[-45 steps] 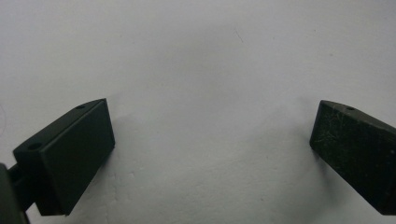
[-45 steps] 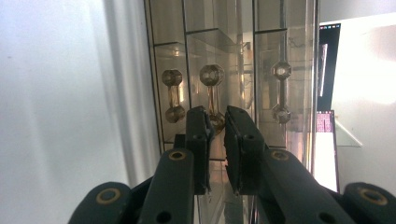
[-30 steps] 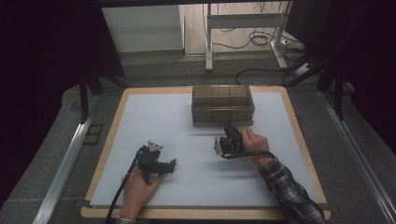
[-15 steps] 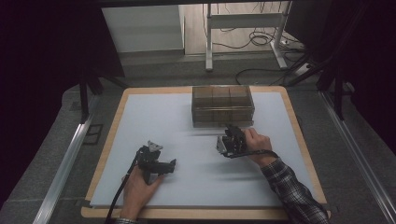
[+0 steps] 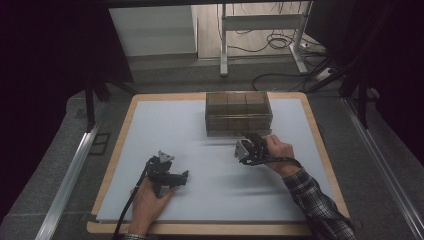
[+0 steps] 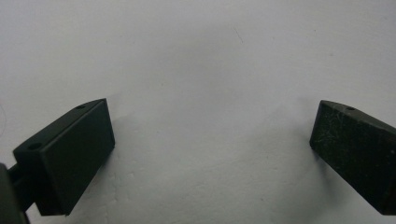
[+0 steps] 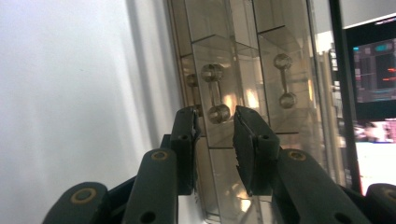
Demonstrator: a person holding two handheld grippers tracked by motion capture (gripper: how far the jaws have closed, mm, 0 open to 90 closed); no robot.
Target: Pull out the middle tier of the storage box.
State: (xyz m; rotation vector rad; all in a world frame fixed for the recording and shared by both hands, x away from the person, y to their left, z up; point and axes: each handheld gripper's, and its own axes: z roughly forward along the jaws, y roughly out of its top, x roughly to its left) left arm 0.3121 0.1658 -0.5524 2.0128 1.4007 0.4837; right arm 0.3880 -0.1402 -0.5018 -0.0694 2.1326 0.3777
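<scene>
White surface (image 5: 210, 165) with wooden rim; transparent drawer cabinet (image 5: 238, 112) at far edge. Right claw (image 7: 214, 135) released, flanking a drawer handle (image 7: 214, 93); left claw (image 6: 210, 149) spread wide.

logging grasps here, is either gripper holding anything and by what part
Nothing held. The left gripper is open over bare table; the right gripper straddles a drawer handle on the clear box, jaws not closed.

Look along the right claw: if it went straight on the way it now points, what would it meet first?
Most likely the clear handle on the front of the brown see-through drawer box. The right claw is open with that handle in line with its gap, though how much distance remains is unclear.
</scene>
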